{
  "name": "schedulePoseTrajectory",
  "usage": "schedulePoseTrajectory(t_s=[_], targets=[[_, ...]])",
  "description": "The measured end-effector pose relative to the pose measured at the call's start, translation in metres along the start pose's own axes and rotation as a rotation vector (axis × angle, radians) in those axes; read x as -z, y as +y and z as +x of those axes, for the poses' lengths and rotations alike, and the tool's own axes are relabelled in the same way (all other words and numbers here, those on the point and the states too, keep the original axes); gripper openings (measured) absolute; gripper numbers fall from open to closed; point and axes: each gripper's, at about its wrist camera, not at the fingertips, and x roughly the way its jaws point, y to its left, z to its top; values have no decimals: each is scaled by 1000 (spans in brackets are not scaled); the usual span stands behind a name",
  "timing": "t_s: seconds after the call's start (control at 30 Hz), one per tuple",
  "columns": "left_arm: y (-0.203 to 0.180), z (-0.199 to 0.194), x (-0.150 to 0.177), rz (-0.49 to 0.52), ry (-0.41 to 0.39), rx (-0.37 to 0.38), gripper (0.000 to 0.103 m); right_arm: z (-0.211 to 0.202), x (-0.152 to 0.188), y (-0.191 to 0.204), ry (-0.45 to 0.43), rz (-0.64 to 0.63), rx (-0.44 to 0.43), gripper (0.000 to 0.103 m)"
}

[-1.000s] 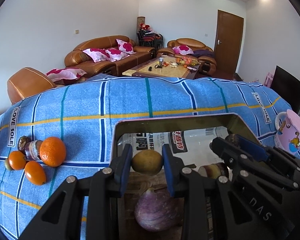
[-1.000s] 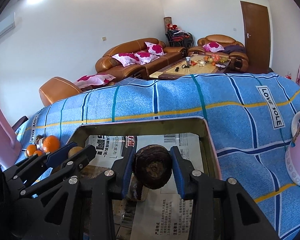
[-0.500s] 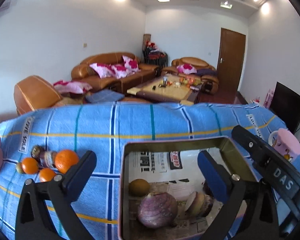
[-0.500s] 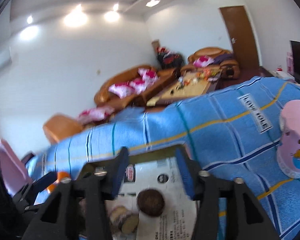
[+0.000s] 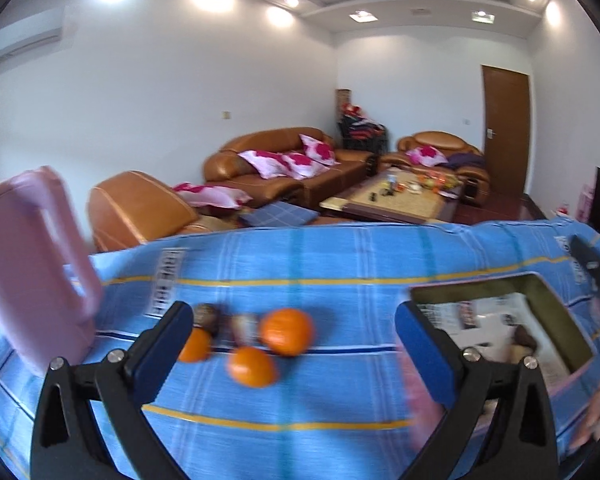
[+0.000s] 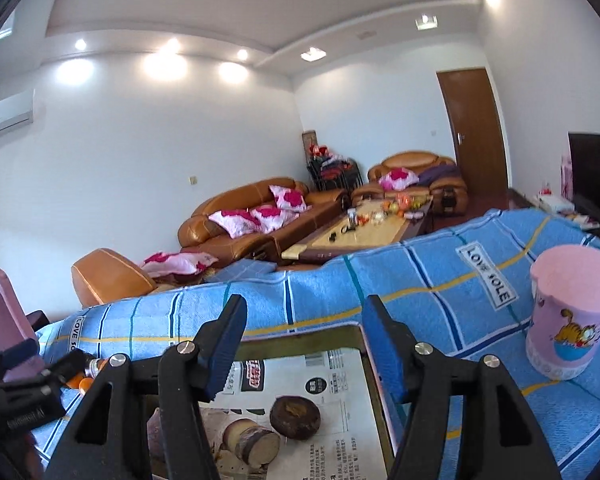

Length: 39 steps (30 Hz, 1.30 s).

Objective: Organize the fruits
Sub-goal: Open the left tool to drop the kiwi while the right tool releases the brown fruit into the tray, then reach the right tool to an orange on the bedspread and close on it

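Note:
My left gripper [image 5: 296, 336] is wide open and empty, hanging above a cluster of fruit on the blue cloth: a large orange [image 5: 287, 331], two smaller oranges [image 5: 252, 366] [image 5: 196, 345] and two dark fruits [image 5: 206, 314]. The newspaper-lined box [image 5: 540, 280] lies at the right. My right gripper [image 6: 304, 348] is open and empty above the box [image 6: 370, 364], where a dark brown round fruit [image 6: 295, 417] and a cut purple-skinned piece [image 6: 252, 440] lie on the paper. The left gripper's body [image 6: 20, 396] shows at the lower left there.
A pink jug [image 5: 32, 268] stands at the table's left end. A pink cartoon cup [image 6: 568, 316] stands right of the box. The blue checked cloth [image 5: 300, 256] covers the table. Sofas and a coffee table [image 5: 392, 200] stand behind.
Both grippers opened and dropped their fruit into the box. My left gripper then swung left to the oranges. My right gripper lifted and tilted up above the box.

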Motion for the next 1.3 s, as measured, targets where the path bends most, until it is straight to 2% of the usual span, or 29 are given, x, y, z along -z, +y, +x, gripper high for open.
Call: schedulePoseTrajectory(t_s=[0.13,0.33,0.43,0.6,0.77,0.97,1.13,1.3], targets=[[30,6,-2,12,-5,-42,103,-15,-1,5,-73,-22,45,62],[62,16,6,30,-9,-94,103,-18,-3,18,-94,-72,122,62],[77,22,12,1,0,-101,103,-21,-7,32,-89,-79,104,62],[90,27,16,-36,14,-87,103,-21,-24,77,-101,-72,12,62],[98,21,15,-48,-20,-95,103,-3,-26,123,-63,-6,-59,62],[114,31,19,-94,28,-101,103,23,2,166,2,100,-53,62],[124,35,20,-117,53,-105,103,39,32,191,56,-32,-47,62],[139,44,22,-157,109,-144,103,47,35,182,118,-15,-84,62]])
